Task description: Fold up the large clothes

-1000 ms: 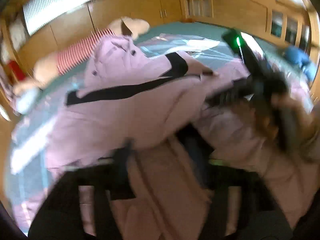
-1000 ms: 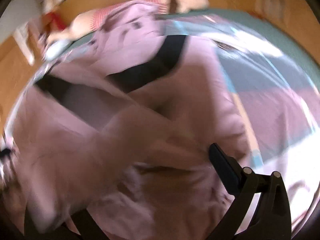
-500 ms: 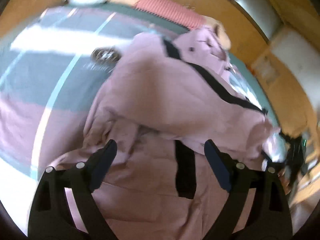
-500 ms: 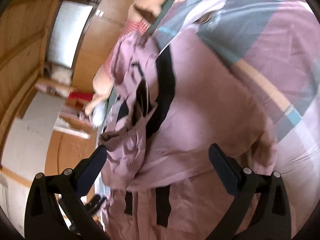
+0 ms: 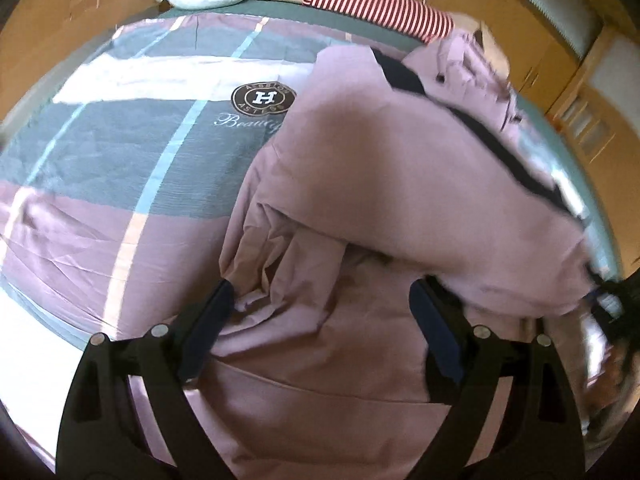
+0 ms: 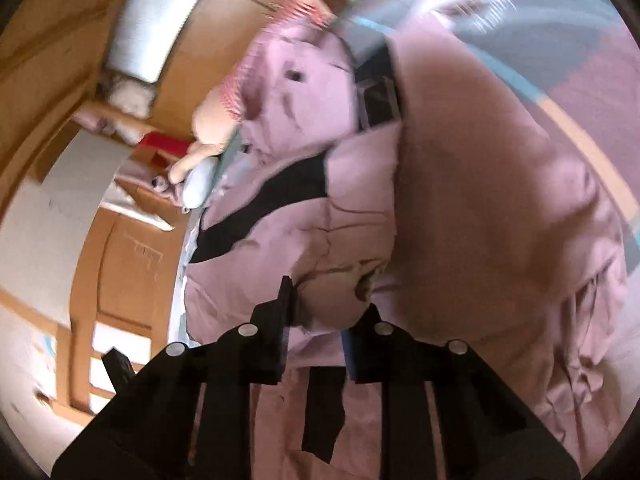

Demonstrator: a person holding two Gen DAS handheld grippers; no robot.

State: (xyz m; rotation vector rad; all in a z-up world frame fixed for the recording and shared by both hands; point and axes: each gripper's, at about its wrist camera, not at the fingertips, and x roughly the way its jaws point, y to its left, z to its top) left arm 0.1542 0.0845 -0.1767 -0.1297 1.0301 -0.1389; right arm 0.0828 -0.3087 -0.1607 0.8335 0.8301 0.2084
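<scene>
Since half a second ago the right gripper (image 6: 320, 316) has narrowed its jaws onto a fold of the pink coat (image 5: 400, 168), which lies on the bedspread (image 5: 120, 152). The left gripper (image 5: 320, 312) hovers spread wide above the coat's hem, gripping nothing.

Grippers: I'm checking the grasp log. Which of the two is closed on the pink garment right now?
The right gripper: its fingers pinch a bunched fold of the pink garment. The left gripper stands wide open over the cloth.
</scene>
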